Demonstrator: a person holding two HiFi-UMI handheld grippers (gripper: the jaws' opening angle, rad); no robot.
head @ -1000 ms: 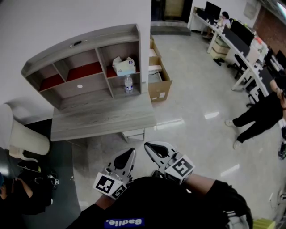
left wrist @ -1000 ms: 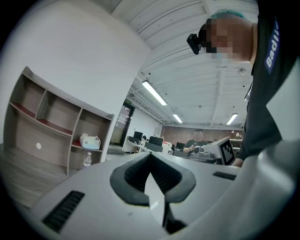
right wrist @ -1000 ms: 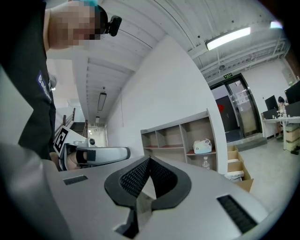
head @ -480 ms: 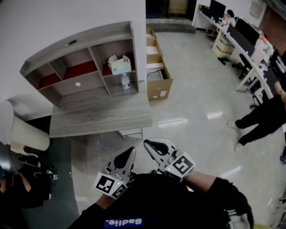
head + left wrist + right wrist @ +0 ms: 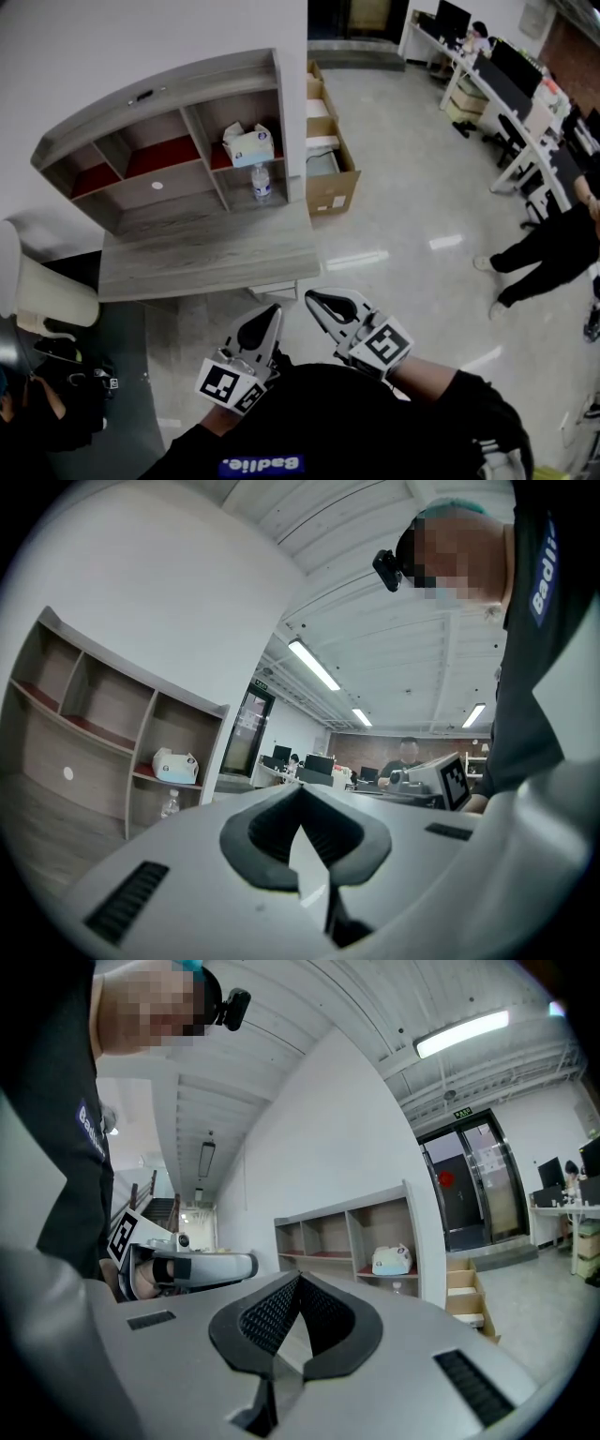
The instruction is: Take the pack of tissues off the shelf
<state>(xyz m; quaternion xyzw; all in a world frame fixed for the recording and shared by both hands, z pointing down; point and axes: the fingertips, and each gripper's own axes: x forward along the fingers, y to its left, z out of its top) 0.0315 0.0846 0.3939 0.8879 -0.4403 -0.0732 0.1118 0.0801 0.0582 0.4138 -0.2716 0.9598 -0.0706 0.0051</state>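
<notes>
The pack of tissues (image 5: 248,145), pale blue and white, lies in the upper right compartment of the grey shelf unit (image 5: 159,84). It also shows small in the left gripper view (image 5: 175,765) and the right gripper view (image 5: 392,1260). Both grippers hang low by my body, far from the shelf and over the floor. My left gripper (image 5: 272,314) has its jaws together with nothing in them. My right gripper (image 5: 317,300) is shut and empty too. Each gripper view looks level toward the shelf past closed jaws.
A water bottle (image 5: 261,183) stands in the compartment under the tissues. The shelf unit sits on a grey desk (image 5: 206,258). Open cardboard boxes (image 5: 328,169) stand right of it. A white chair (image 5: 47,291) is at the left, and a person in black (image 5: 548,244) at the right.
The shelf and desk have slid left and a little nearer in the head view as I move. Both grippers stay shut in the same spot before my body.
</notes>
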